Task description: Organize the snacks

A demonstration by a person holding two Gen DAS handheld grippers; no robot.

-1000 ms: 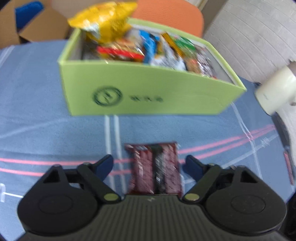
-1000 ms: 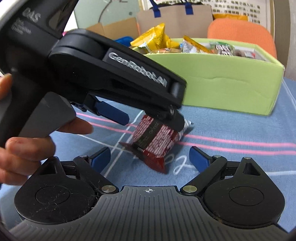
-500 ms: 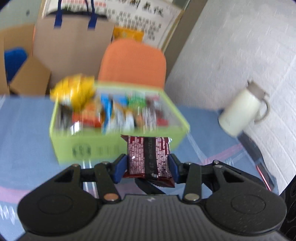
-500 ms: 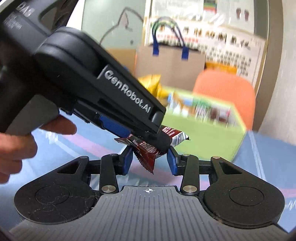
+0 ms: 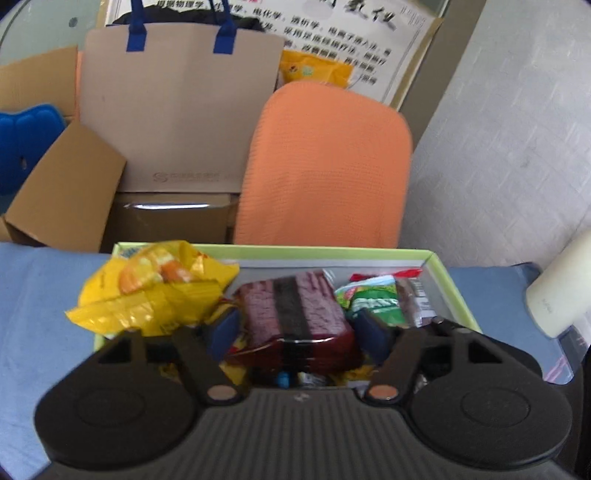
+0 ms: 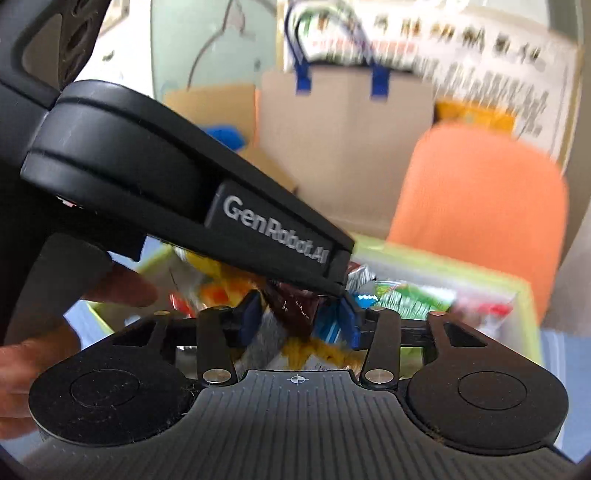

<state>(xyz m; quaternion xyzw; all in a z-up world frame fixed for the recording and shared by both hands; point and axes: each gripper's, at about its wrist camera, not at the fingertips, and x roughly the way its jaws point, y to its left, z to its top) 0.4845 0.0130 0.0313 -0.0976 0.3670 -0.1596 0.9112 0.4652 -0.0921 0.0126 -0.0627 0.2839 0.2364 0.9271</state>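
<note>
I seem to be in an office: printed wall poster (image 5: 369,33), orange chair (image 5: 325,162), cardboard boxes (image 5: 66,192), paper bag (image 5: 177,110).

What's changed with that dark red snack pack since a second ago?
It left the blue tablecloth: both tongs closed on it and carried it up over the green box. Now the left tongs and right tongs are opening, the dark red pack between them. Box and its snacks stayed.

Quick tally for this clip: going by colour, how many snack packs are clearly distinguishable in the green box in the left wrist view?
Yellow packs: 1
Dark red packs: 1, between the left gripper's opening jaws
Green packs: 1
Total: 3 clearly told apart in the green box; others beneath are too hidden to count.
</note>
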